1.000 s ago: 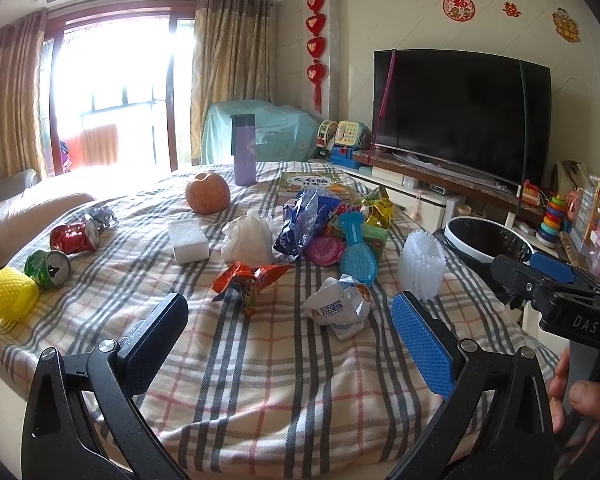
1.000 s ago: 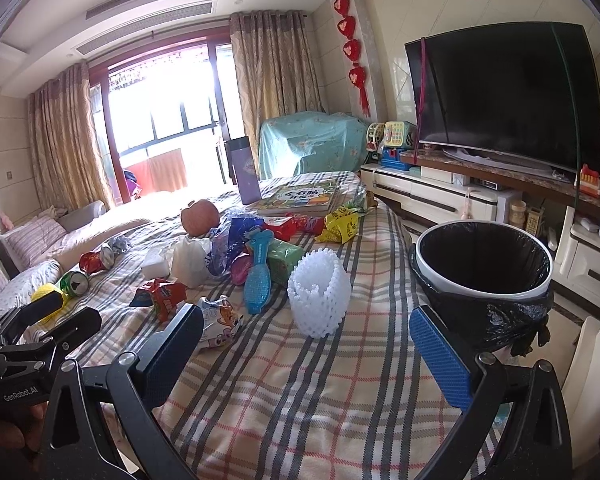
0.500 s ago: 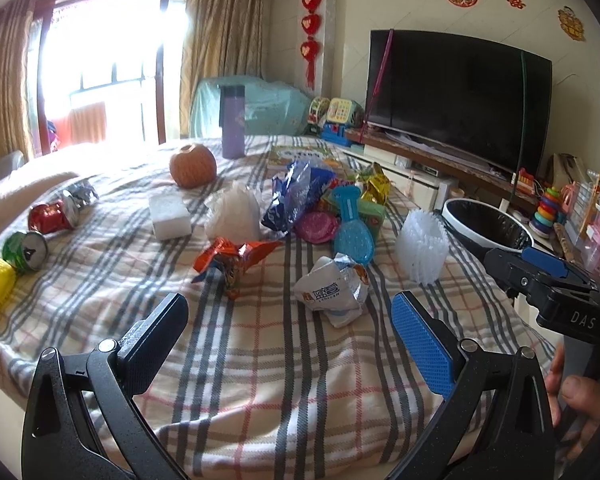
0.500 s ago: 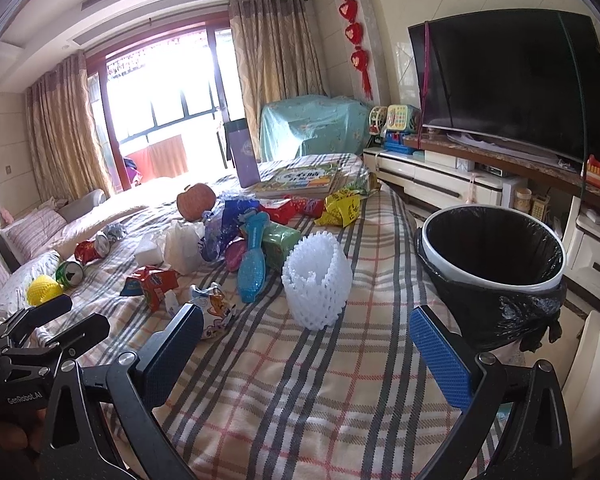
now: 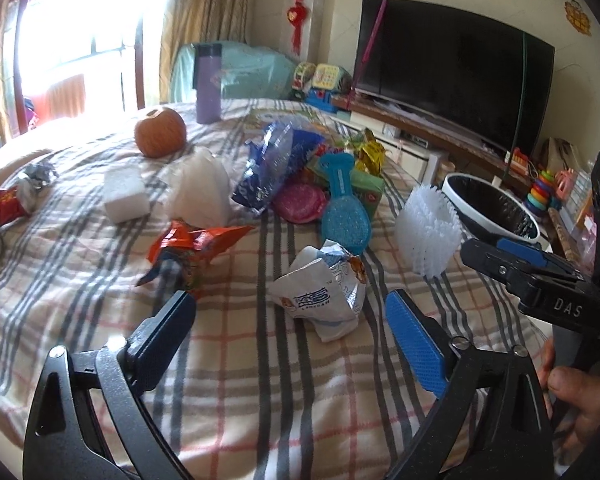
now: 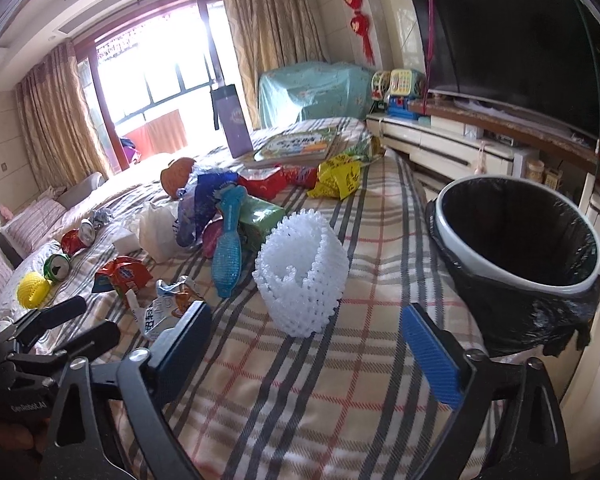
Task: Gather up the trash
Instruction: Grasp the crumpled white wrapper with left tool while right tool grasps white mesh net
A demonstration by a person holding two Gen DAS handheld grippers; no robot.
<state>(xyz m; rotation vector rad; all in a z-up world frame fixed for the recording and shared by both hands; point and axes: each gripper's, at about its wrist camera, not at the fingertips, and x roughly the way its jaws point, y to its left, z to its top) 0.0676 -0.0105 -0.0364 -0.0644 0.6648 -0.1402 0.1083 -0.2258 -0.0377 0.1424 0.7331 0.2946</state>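
Trash lies scattered on a plaid-covered bed [image 5: 260, 380]. A crumpled white wrapper [image 5: 320, 292] lies just ahead of my left gripper [image 5: 290, 320], which is open and empty. An orange snack wrapper [image 5: 192, 244] lies ahead to the left. A white foam net [image 6: 302, 276] stands just ahead of my right gripper [image 6: 306, 332], which is open and empty; it also shows in the left wrist view [image 5: 426, 228]. A bin with a black liner [image 6: 516, 240] stands beside the bed at the right, open.
Farther up the bed lie a blue brush [image 5: 342, 208], a blue bag [image 5: 264, 172], a white bag [image 5: 200, 188], a white block [image 5: 124, 196], an orange fruit [image 5: 160, 132], crushed cans [image 6: 66, 252], a yellow net [image 6: 32, 288], a purple bottle [image 5: 208, 84] and books [image 6: 300, 144]. A TV [image 5: 452, 84] stands at the right.
Both grippers have moved forward and lower over the bed; the white wrapper and the foam net now sit closer. Both stay open.
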